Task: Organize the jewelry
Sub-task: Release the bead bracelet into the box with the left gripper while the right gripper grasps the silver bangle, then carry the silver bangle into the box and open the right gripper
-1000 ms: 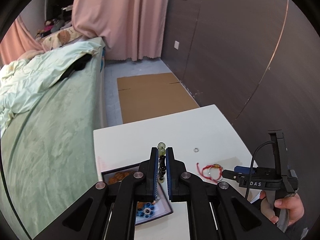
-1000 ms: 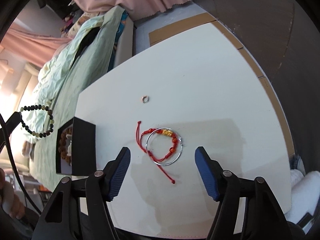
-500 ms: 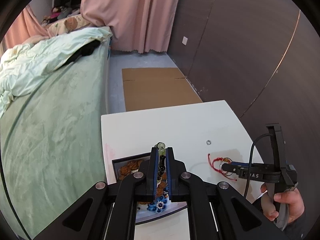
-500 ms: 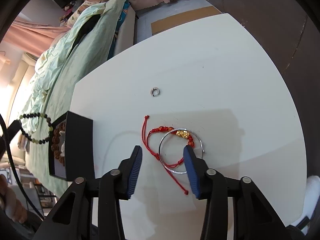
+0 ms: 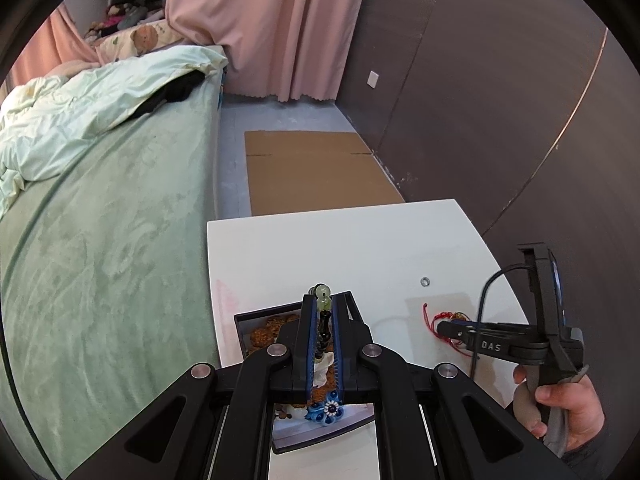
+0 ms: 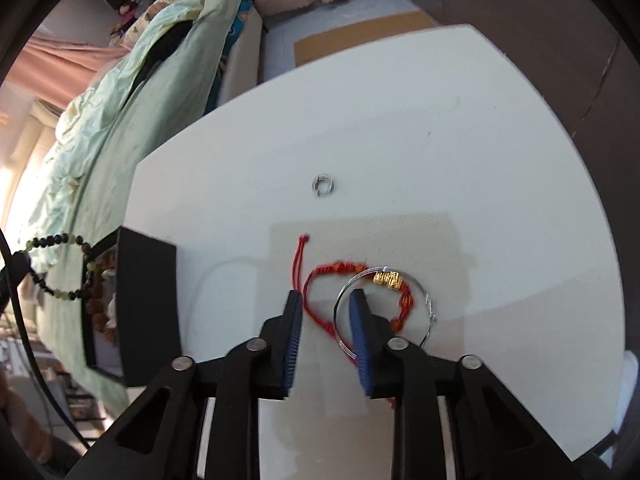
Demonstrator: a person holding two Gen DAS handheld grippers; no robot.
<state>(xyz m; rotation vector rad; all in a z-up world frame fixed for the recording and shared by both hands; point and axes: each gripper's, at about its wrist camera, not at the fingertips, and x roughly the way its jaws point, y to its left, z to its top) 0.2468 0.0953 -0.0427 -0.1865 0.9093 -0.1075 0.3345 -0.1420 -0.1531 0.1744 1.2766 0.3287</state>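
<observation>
My left gripper [image 5: 322, 300] is shut on a dark and green bead bracelet [image 5: 322, 320] and holds it over the open black jewelry box [image 5: 256, 322]. The bracelet [image 6: 56, 264] hangs as a loop above the box [image 6: 148, 300] in the right wrist view. My right gripper [image 6: 326, 296] is half open, low over the white table [image 6: 400, 120]. Its fingers straddle the red cord bracelet [image 6: 320, 276] with gold beads and the edge of a thin silver bangle [image 6: 424, 300]. A small silver ring [image 6: 323, 185] lies farther out.
The box holds brown bead strands [image 5: 266, 330] and a blue flower piece [image 5: 326, 410]. A green bed [image 5: 100, 240] runs along the table's left side. Flat cardboard [image 5: 312, 172] lies on the floor beyond the table, by a dark wall [image 5: 500, 100].
My right gripper has come down over the red cord bracelet and narrowed its jaws around it. My left gripper has carried the bead bracelet over the box.
</observation>
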